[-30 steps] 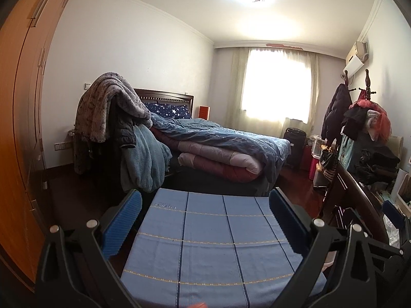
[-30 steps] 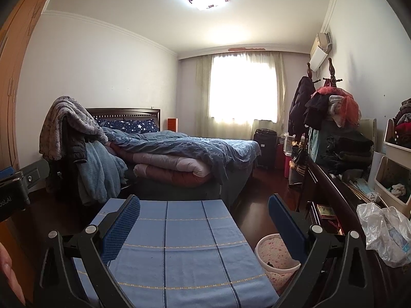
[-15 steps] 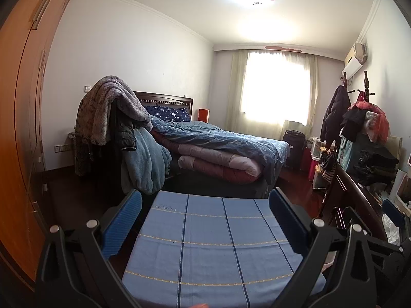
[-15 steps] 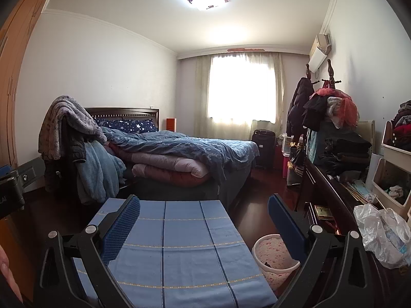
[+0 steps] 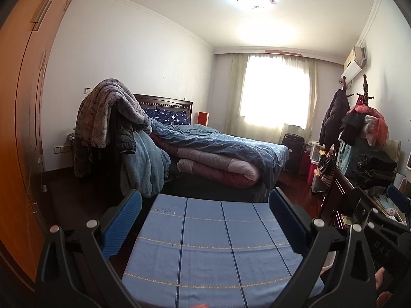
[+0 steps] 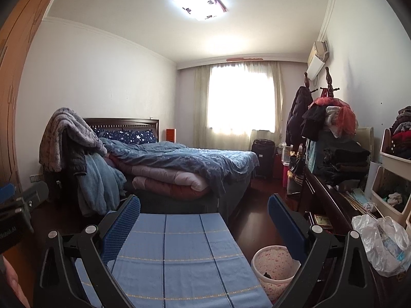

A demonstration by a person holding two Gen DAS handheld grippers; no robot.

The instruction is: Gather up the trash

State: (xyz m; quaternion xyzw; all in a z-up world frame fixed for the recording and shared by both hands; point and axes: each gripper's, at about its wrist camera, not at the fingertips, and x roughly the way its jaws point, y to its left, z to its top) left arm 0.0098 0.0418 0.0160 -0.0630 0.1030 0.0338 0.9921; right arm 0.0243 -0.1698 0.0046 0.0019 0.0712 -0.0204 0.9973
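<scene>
Above a tabletop with a blue cloth (image 6: pixel 179 251), both tongs hang in the air, side by side. Left tongs (image 5: pixel 205 220) are wide open w/ nothing between the blue pads. Right tongs (image 6: pixel 204 220) are wide open too, nothing held. I think they're kept up & open so the person can look round the room for trash.

Trash I can see: a crumpled plastic bag (image 6: pixel 380 243) on the dark desk (image 6: pixel 331 205), near its front edge, just right of the right tongs. A pink bin (image 6: pixel 273 267) stands on the floor between the tabletop's right edge & the desk. Something dark lies in the bin, too small to tell what. Bin is likely there so trash drops straight in.
</scene>
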